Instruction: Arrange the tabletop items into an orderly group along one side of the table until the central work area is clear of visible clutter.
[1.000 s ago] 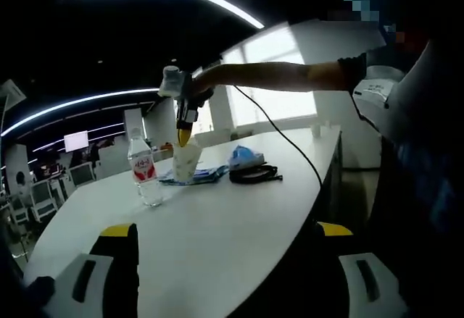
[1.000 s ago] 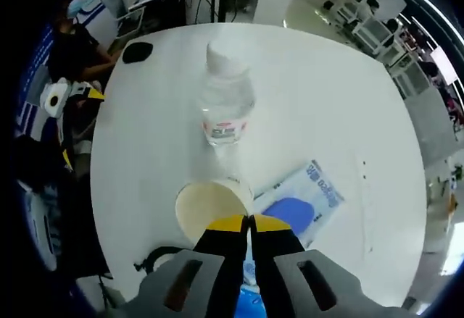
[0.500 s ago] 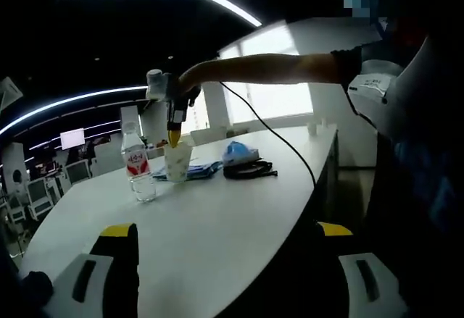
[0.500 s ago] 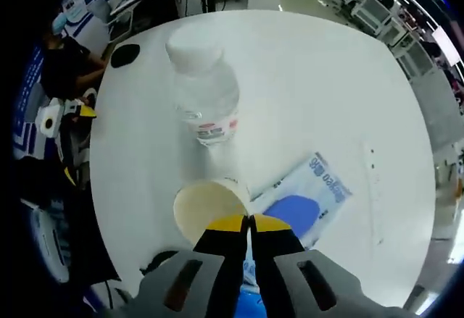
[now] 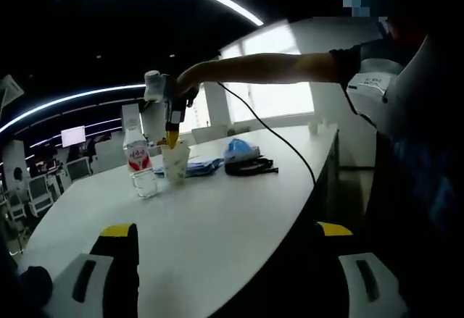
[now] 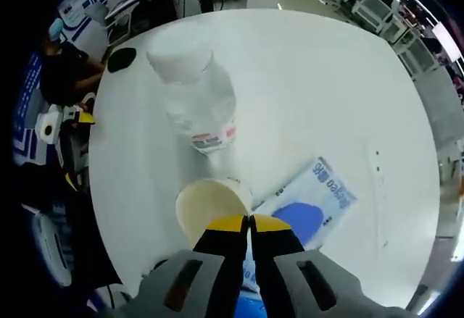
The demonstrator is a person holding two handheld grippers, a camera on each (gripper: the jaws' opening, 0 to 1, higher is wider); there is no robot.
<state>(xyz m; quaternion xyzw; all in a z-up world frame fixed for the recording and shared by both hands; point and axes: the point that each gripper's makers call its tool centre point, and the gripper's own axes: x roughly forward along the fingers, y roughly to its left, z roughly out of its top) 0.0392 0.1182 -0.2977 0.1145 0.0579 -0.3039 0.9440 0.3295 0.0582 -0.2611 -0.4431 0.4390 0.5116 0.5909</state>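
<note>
The white table (image 6: pixel 341 101) spans the centre of the right gripper view. A water bottle (image 6: pixel 194 101) is seen upper left, just beside the paper cup (image 6: pixel 210 206), whose rim is clamped by the right gripper (image 6: pixel 249 224) at lower centre. The left gripper (image 5: pixel 225 232) is spread apart, holding nothing.

Right gripper (image 6: pixel 249 222): grey body, yellow-tipped black jaws (cable trailing); person's sleeve (image 5: pixel 353 68) dark, short.
</note>
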